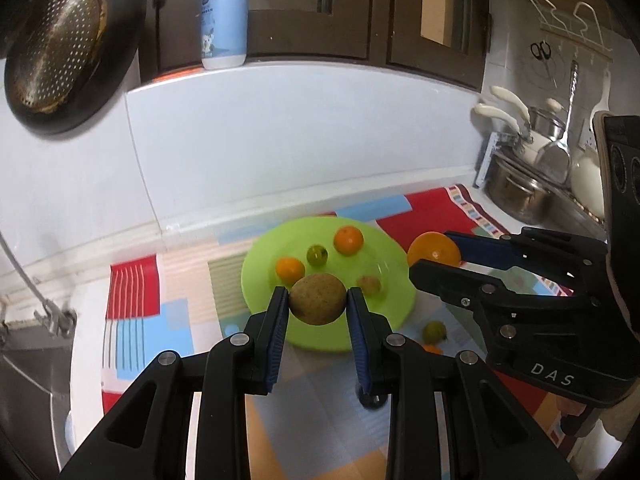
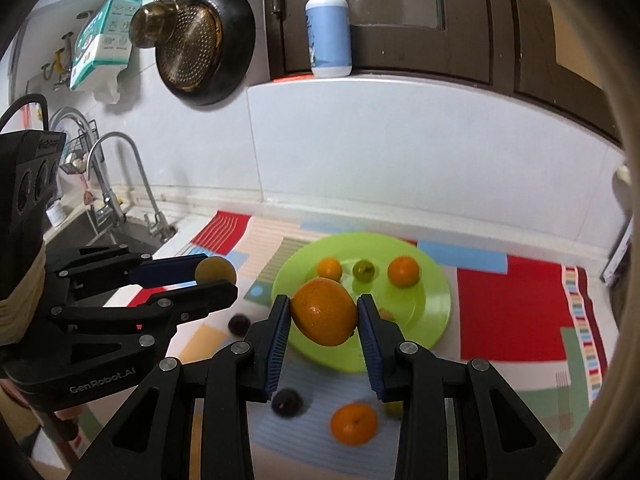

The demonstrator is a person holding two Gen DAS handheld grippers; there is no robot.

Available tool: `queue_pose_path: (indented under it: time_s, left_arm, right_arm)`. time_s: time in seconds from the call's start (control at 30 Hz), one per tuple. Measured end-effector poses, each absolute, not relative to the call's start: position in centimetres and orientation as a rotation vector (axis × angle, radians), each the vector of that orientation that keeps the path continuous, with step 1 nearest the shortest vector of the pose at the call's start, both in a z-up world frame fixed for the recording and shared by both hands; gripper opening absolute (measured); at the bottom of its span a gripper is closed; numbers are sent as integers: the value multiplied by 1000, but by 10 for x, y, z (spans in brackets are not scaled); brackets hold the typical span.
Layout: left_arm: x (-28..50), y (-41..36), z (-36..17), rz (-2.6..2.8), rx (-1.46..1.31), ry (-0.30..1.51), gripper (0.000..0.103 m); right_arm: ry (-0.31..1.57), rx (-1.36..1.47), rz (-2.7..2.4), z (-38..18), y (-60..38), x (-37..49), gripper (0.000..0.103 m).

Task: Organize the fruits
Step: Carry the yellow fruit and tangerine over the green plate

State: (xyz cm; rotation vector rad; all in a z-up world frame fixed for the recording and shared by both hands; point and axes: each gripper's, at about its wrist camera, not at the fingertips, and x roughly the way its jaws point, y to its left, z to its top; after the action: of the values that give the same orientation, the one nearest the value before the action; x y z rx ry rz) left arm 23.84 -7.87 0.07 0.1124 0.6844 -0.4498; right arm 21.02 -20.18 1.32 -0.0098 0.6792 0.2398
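I can't identify the two dark fruits (image 2: 286,402) on the mat, both blurred; a yellowish fruit (image 2: 394,407) sits half hidden behind my right gripper's finger (image 2: 374,354); the pan (image 1: 60,48) is cut off by the frame edge.

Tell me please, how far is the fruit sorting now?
Partly done: the green plate already carries several small fruits. In hand: the left gripper holds a brown fruit, the right gripper an orange. Left on the mat: a small orange and dark fruits.
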Motion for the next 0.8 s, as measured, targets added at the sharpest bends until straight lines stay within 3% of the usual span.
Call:
queue_pose_path:
  time_s: [0.33,0.8]
  left_arm:
    - [282,-88,14,-448,108,672,30]
    - [348,-101,-18,-447,80,760,30]
  right_arm:
    - [688,21,233,22,-217,263,35]
    - [776,40,204,-7,-232,335,35]
